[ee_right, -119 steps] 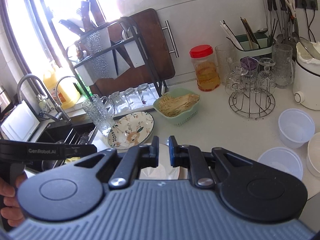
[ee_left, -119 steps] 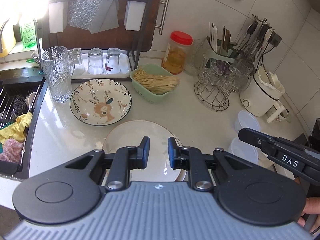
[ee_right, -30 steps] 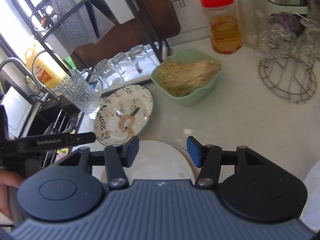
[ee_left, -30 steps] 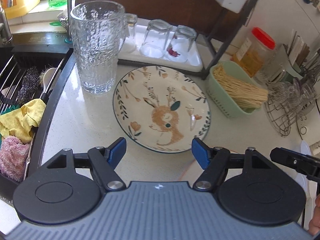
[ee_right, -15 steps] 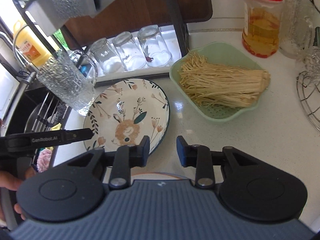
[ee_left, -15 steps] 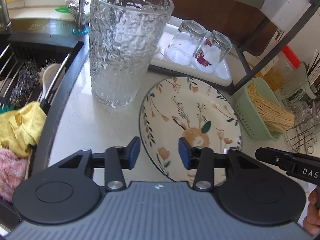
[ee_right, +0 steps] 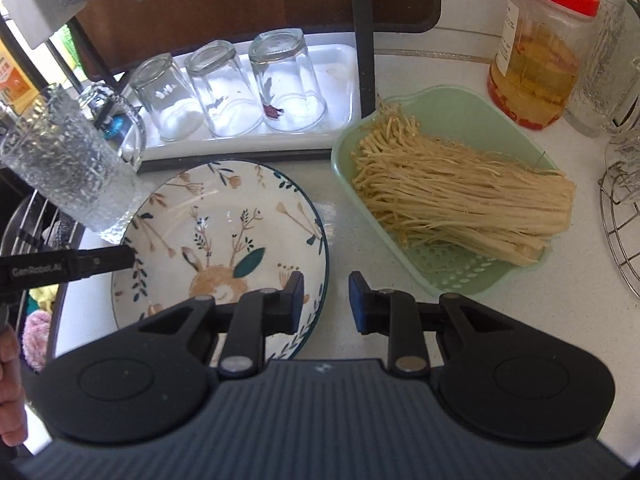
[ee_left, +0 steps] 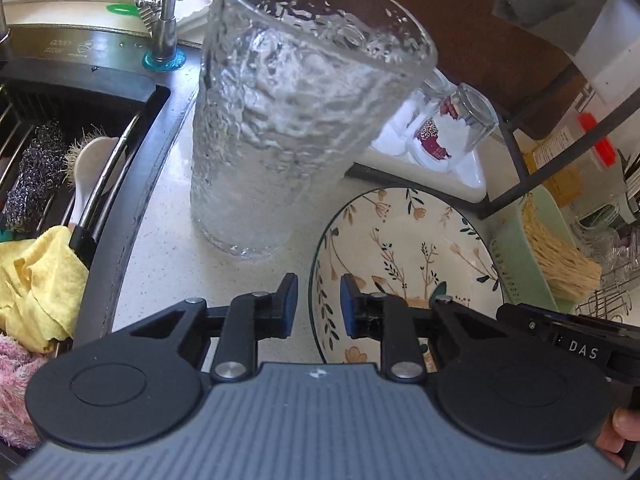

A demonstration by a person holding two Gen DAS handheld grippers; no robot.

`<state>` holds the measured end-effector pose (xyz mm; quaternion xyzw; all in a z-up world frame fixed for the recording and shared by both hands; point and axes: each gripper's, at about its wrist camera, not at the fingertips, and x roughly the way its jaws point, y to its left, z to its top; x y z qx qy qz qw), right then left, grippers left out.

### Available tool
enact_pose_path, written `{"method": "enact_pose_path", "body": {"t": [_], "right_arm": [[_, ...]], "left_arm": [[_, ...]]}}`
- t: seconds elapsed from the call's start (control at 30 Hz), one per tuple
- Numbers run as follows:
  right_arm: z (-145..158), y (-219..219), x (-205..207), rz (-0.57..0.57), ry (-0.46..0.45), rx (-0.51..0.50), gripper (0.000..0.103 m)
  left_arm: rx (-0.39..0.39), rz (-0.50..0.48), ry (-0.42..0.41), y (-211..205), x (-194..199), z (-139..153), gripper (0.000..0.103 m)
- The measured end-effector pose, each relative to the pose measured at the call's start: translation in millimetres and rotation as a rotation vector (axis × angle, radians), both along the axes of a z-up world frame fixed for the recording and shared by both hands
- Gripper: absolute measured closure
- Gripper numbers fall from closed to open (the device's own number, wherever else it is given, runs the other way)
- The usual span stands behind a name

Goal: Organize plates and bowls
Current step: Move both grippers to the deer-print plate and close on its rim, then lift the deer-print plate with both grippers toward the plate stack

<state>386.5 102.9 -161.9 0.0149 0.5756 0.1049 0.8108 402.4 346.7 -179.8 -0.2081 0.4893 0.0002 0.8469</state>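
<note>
A deer-patterned plate (ee_left: 420,248) (ee_right: 224,232) lies flat on the white counter. My left gripper (ee_left: 318,304) straddles its left rim, jaws closing, with a gap still showing on both sides of the thin rim. My right gripper (ee_right: 326,300) straddles the plate's right rim in the same way, jaws closing, pads not touching it. In the right wrist view one left finger (ee_right: 100,260) reaches over the plate's left edge. The right gripper's body (ee_left: 560,336) shows at the plate's right side in the left wrist view.
A tall textured glass pitcher (ee_left: 288,120) (ee_right: 68,168) stands right by the plate's far left edge. A green basket of enoki mushrooms (ee_right: 452,200) sits close on the right. Behind are a tray of upturned glasses (ee_right: 240,92), a rack post (ee_right: 362,40) and the sink (ee_left: 60,140).
Both grippers have come forward and down onto opposite rims of the deer plate, and their jaws have narrowed from wide. The plain white plate has dropped out of view.
</note>
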Motion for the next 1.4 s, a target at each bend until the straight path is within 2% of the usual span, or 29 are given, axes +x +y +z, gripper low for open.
{"method": "enact_pose_path", "body": {"t": [0.17, 0.23, 0.43, 0.53, 0.67, 0.77, 1.03, 1.23, 1.4], "right_arm": [[-9, 3, 2, -0.005, 0.015, 0.007, 0.075], [-13, 3, 3, -0.007, 0.025, 0.012, 0.082], [-18, 4, 2, -0.005, 0.043, 0.031, 0.084], [-20, 4, 2, -0.012, 0.044, 0.042, 0.084], [-24, -2, 3, -0.036, 0.054, 0.09, 0.084], [-23, -8, 3, -0.055, 0.063, 0.115, 0.083], [-9, -15, -1, -0.048, 0.034, 0.157, 0.083], [1, -14, -8, -0.009, -0.001, 0.148, 0.083], [14, -25, -18, -0.034, -0.02, 0.173, 0.083]], "left_arm": [[-0.007, -0.032, 0.002, 1, 5, -1, 0.076], [-0.025, -0.039, 0.002, 1, 7, -1, 0.076], [-0.048, -0.021, 0.005, 1, 11, -4, 0.076], [-0.097, -0.027, 0.066, 2, 18, -17, 0.076], [-0.055, -0.038, 0.064, -4, 18, -18, 0.075], [-0.08, -0.029, 0.071, -1, 18, -19, 0.075], [-0.07, -0.049, 0.076, -3, 17, -6, 0.075], [-0.071, -0.061, 0.072, -4, 10, 6, 0.074], [-0.077, -0.074, 0.044, -9, 5, 21, 0.074]]}}
